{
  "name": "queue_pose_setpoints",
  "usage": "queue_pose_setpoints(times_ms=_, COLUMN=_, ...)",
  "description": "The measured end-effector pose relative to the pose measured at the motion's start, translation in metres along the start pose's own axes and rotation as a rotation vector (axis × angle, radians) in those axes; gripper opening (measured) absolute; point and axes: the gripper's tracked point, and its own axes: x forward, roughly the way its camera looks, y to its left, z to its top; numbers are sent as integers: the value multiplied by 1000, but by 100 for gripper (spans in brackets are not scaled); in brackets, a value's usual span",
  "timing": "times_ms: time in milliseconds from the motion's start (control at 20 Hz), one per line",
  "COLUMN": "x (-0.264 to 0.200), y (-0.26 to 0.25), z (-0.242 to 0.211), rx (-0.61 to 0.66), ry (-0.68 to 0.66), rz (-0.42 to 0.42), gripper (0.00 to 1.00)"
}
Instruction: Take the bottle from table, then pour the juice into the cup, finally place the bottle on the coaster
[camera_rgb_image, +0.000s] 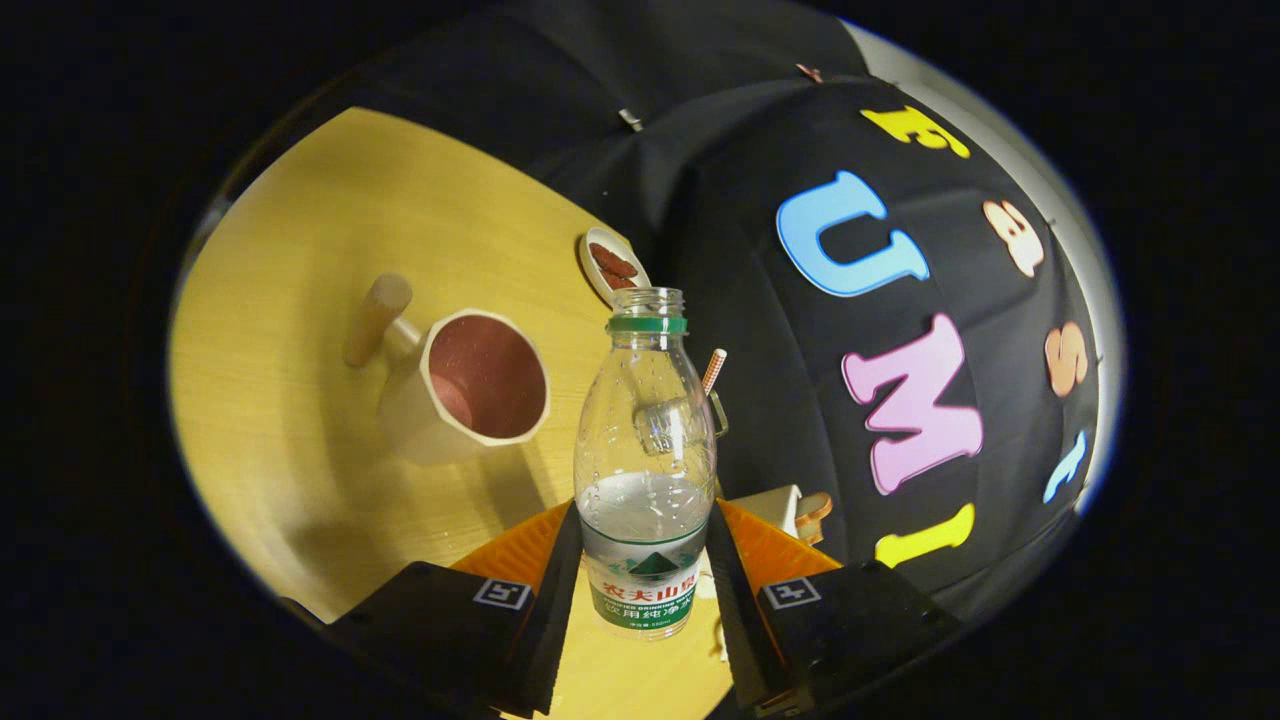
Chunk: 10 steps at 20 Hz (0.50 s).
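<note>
- The gripper (643, 575) has its fingers (555, 580) pinching the bottle (645, 450) from both sides at the label.
- The bottle is uncapped, clear, about a third full of clear liquid.
- Left of the bottle, on the yellow tabletop (300, 300), a cup (470, 385) with a stub handle shows its reddish inside; contents unclear.
- Beyond the bottle's mouth sits a small dish (612, 265) holding brown pieces.
- A striped straw (714, 370) pokes out just right of the bottle.

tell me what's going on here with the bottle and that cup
A person's handheld gripper is shut on an uncapped, part-full water bottle, one finger on each side of its lower body. The cup with a wooden handle sits empty on the yellow table, beyond the fingers. No pouring is visible yet.
</note>
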Motion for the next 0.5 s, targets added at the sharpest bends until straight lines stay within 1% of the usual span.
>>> queue_pose_setpoints(times_ms=250, x=-1, y=-4, z=4, rx=263, ry=-83, rz=46, gripper=69)
queue_pose_setpoints(times_ms=500, x=-3, y=-24, z=19, rx=440, ry=-196, rz=53, gripper=69)
